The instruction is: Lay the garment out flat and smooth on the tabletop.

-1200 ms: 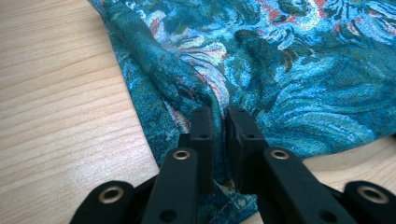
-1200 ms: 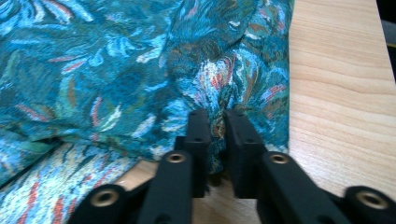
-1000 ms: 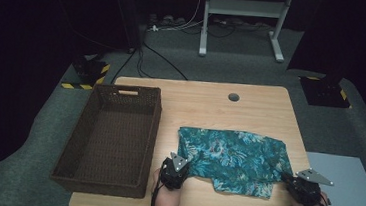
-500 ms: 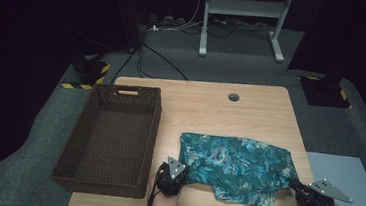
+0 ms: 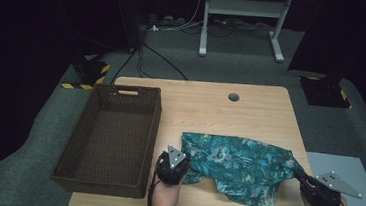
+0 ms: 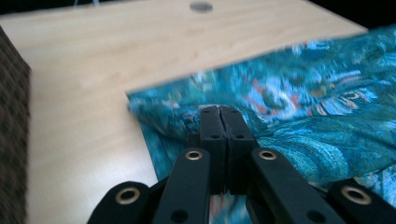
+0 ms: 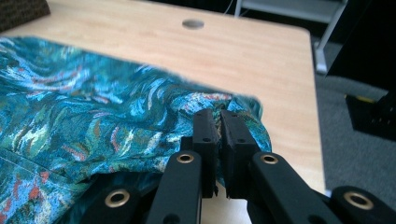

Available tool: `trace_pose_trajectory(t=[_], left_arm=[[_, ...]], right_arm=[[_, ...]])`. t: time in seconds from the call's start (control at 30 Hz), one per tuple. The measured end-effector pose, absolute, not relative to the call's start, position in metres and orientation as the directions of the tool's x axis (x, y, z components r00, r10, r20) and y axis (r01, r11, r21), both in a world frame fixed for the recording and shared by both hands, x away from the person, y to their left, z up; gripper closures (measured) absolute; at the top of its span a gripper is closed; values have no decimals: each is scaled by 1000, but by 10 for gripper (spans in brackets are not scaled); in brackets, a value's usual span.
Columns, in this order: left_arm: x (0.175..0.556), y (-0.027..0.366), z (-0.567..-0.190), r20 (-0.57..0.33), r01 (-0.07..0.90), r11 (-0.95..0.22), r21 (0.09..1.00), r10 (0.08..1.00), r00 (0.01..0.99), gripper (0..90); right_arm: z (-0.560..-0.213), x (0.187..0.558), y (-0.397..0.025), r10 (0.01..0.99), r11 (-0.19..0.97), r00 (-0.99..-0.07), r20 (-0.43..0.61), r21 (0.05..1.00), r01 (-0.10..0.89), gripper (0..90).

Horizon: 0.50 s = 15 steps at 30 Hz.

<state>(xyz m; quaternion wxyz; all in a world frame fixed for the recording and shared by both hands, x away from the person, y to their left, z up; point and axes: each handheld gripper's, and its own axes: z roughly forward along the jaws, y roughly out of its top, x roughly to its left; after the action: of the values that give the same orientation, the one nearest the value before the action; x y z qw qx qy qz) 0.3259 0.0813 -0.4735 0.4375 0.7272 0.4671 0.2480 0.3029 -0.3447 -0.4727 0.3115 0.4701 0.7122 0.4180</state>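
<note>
Black jaws of the left gripper (image 5: 182, 161) are pressed together on the near-left corner of the teal patterned cloth (image 5: 238, 165); the right gripper (image 5: 299, 172) pinches a bunched fold at the cloth's right end, fabric showing in the thin slit between its jaws. Each is held in a hand at the table's (image 5: 250, 114) near edge. Between them the cloth lies spread and rumpled on the light wood. Just left stands a dark wicker basket (image 5: 154, 130), and farther back a round grommet hole (image 5: 233, 97).
</note>
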Motion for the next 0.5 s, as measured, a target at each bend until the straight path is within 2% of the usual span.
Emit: trace_pose_trajectory(t=[0.33,0.5], left_arm=[[355,87,-430,-9,390,-166,906,912,410,888],[375,82,-429,4,400,-179,899,916,401,888]], right_arm=[[-436,325,-341,928,217,-362,-87,917,335,861],[-430,343,-338,928,220,-360,-94,919,327,861]])
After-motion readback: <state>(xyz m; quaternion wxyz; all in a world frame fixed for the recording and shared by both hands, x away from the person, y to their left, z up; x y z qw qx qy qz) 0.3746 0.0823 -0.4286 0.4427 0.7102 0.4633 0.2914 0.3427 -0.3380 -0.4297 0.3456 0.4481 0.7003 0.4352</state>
